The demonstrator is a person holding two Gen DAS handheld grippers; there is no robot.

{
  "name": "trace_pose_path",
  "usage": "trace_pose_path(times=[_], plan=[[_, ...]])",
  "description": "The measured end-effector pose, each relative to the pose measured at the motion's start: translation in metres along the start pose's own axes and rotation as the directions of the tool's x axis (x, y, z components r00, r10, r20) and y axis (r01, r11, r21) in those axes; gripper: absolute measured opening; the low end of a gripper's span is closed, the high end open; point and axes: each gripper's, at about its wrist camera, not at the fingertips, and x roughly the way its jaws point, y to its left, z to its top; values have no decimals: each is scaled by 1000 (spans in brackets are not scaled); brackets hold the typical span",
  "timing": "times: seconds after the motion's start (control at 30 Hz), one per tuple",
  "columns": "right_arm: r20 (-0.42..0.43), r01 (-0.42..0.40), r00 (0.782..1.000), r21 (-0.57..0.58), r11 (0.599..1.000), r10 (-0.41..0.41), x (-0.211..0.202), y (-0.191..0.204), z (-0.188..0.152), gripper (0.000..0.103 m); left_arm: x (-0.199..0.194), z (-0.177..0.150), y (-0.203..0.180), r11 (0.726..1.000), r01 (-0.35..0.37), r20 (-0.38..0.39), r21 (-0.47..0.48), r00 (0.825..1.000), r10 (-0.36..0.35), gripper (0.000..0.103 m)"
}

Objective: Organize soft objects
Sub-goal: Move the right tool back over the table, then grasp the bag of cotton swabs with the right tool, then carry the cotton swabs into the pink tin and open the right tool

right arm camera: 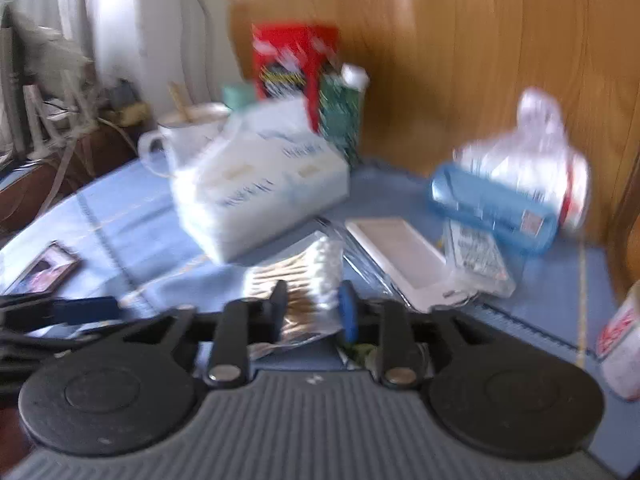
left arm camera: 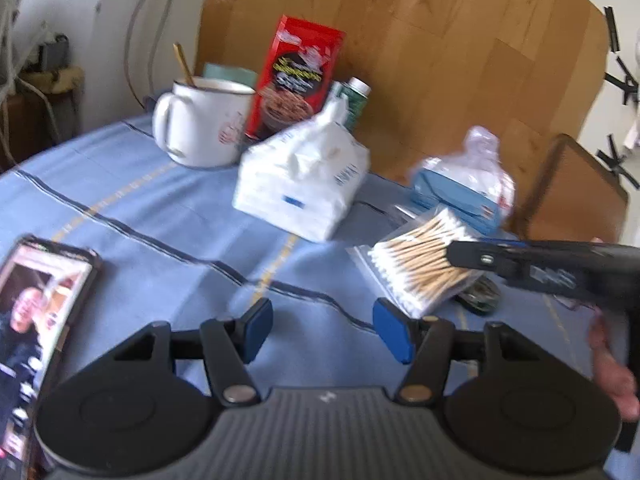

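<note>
A clear bag of cotton swabs (left arm camera: pixel 424 264) lies on the blue tablecloth (left arm camera: pixel 160 216). In the right wrist view my right gripper (right arm camera: pixel 314 312) has its jaws around the near end of this bag (right arm camera: pixel 316 276). The right gripper also shows from the side in the left wrist view (left arm camera: pixel 456 254). A white soft tissue pack (left arm camera: pixel 304 180) sits behind the swabs, also in the right wrist view (right arm camera: pixel 256 192). A plastic bag with blue packs (left arm camera: pixel 464 184) lies to the right. My left gripper (left arm camera: pixel 322 326) is open and empty above the cloth.
A white enamel mug (left arm camera: pixel 200 124), a red box (left arm camera: pixel 296 76) and a green can (left arm camera: pixel 354 98) stand at the back by a wooden panel. A phone (left arm camera: pixel 36 320) lies at the left. A white flat box (right arm camera: pixel 400 256) lies right of the swabs.
</note>
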Motion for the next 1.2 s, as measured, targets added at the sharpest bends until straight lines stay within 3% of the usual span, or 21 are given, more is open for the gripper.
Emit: trace_pose_path(times=[0.13, 0.27, 0.4, 0.47, 0.57, 0.63, 0.7, 0.73, 0.8, 0.93, 1.03, 1.13, 1.2], plan=[[30, -23, 999, 29, 999, 22, -52, 1, -33, 24, 1, -5, -18, 997, 68, -34, 18, 997, -68, 57], [34, 37, 998, 163, 986, -43, -86, -24, -78, 25, 2, -14, -58, 983, 152, -86, 101, 986, -144, 57], [36, 154, 985, 217, 964, -166, -121, -48, -114, 30, 2, -24, -101, 954, 237, -145, 186, 966, -212, 57], [42, 142, 987, 249, 958, -158, -129, -56, -127, 57, 2, -30, -121, 937, 258, -162, 233, 961, -224, 57], [59, 122, 988, 233, 965, -140, -135, -56, -134, 77, 7, -36, -143, 929, 247, -186, 274, 962, -201, 57], [57, 129, 988, 182, 975, -142, -128, -49, -133, 77, 15, -39, -151, 928, 247, -215, 280, 958, -190, 53], [32, 98, 994, 131, 986, -103, -111, -44, -130, 47, 20, -40, -156, 923, 284, -239, 260, 945, -224, 40], [20, 119, 992, 114, 986, -122, -106, -41, -131, 40, 20, -37, -160, 919, 305, -257, 251, 936, -241, 28], [55, 164, 984, 78, 983, -169, -112, -37, -131, 38, 13, -32, -178, 907, 303, -239, 292, 942, -237, 29], [187, 247, 945, 135, 960, -269, -152, -59, -134, 38, 0, -19, -231, 838, 383, -195, 390, 923, -331, 29], [257, 350, 882, 200, 915, -394, -185, -84, -137, 38, -2, -13, -290, 766, 449, -186, 460, 892, -412, 29], [269, 454, 815, 253, 854, -513, -217, -115, -143, 38, 7, -18, -346, 697, 510, -213, 504, 856, -472, 31], [239, 491, 791, 298, 818, -562, -232, -137, -150, 38, 17, -26, -379, 669, 542, -249, 508, 836, -488, 31]])
